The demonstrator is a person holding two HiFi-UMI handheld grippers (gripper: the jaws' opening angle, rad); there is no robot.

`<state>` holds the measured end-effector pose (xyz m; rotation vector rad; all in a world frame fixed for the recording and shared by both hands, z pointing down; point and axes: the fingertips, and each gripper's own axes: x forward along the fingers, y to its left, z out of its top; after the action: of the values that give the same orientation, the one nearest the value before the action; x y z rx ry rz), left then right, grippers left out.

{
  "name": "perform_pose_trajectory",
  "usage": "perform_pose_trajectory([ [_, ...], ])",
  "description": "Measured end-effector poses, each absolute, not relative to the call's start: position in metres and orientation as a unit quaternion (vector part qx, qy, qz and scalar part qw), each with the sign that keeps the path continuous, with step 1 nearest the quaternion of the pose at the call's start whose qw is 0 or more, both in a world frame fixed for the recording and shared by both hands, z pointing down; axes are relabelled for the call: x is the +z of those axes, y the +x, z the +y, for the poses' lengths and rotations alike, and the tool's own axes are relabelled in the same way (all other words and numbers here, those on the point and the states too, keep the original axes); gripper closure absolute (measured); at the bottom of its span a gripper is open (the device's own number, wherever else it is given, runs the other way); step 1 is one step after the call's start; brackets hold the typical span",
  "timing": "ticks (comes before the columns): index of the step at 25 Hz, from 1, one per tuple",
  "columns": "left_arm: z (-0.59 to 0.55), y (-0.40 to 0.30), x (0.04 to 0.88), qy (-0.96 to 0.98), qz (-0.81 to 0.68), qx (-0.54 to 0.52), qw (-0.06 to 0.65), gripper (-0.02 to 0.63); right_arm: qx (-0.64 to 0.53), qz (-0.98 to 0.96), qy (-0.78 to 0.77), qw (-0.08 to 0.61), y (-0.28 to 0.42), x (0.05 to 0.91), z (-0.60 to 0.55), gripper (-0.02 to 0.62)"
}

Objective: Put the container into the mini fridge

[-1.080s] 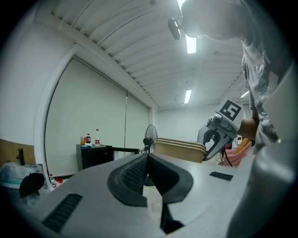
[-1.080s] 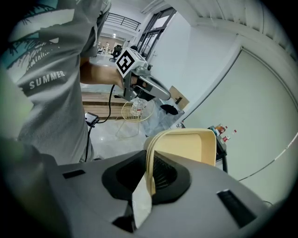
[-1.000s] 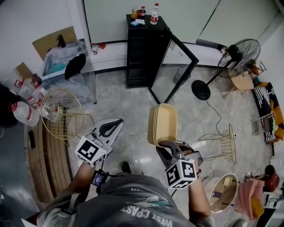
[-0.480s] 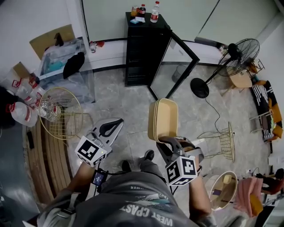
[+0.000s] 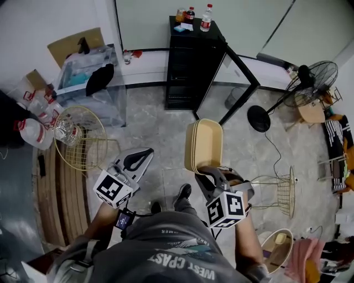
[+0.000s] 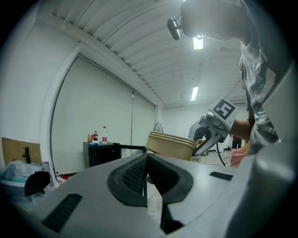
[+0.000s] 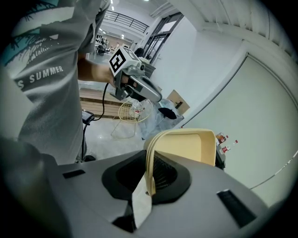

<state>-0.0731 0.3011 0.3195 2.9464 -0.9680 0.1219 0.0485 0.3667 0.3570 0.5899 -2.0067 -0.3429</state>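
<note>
A beige lidded container hangs on edge above the floor, with my right gripper shut on its near rim. In the right gripper view the container's rim runs between the pads of the right gripper. The black mini fridge stands against the far wall, and its glass door is swung open to the right. My left gripper is held out to the left of the container, shut and empty. In the left gripper view, past the left gripper, I see the container and the fridge.
Bottles stand on top of the fridge. On the left are a wire basket, a clear plastic bin and wooden planks. A standing fan and another wire basket are on the right. The person's shoe shows below the container.
The person has stepped toward the fridge: a shoe now shows on the floor. The container and right gripper have moved forward a little. The left gripper holds the same pose.
</note>
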Motion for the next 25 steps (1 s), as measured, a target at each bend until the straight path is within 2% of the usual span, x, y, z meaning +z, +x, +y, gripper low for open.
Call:
perform_pose_trajectory([
  [25,0.201,0.035,0.315,0.913,-0.403,0.061,0.01,0.591,-0.178,-0.859,0.165,0.451,0.161,0.365,0.236,0.546],
])
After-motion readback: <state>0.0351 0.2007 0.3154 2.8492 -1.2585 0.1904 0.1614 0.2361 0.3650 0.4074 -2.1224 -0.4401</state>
